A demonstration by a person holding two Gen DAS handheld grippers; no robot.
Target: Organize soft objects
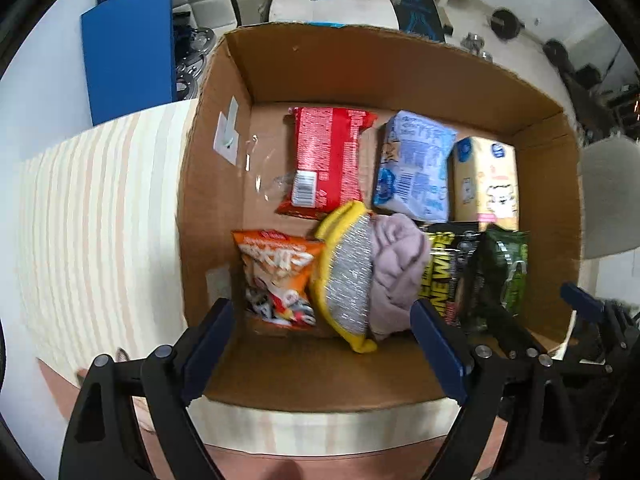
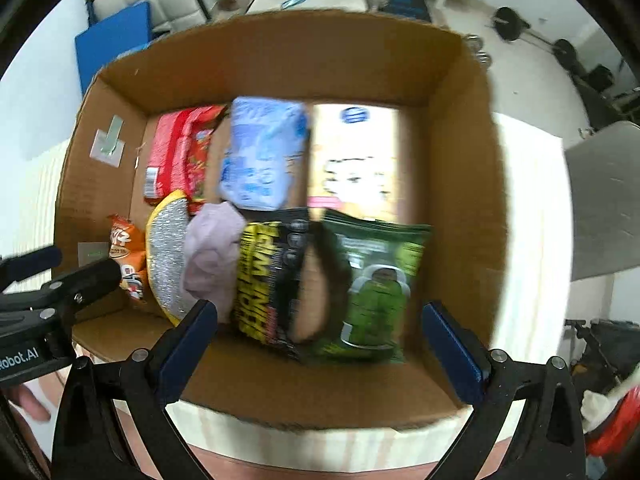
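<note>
An open cardboard box (image 1: 400, 80) (image 2: 280, 60) holds soft packs: a red pack (image 1: 326, 160), a light blue pack (image 1: 416, 168), a cream pack (image 1: 486, 178), an orange snack bag (image 1: 276, 276), a yellow and silver sponge (image 1: 346, 276), a lilac cloth (image 1: 394, 272), a black and yellow wipes pack (image 2: 266, 276) and a green pack (image 2: 376, 284). My left gripper (image 1: 324, 344) is open and empty above the box's near edge. My right gripper (image 2: 320, 344) is open and empty above the near right part of the box.
The box stands on a striped cloth-covered table (image 1: 100, 208). A blue board (image 1: 128, 68) leans behind the table at left. A grey chair back (image 2: 604, 200) is at right. Dumbbells (image 2: 512, 24) lie on the floor beyond.
</note>
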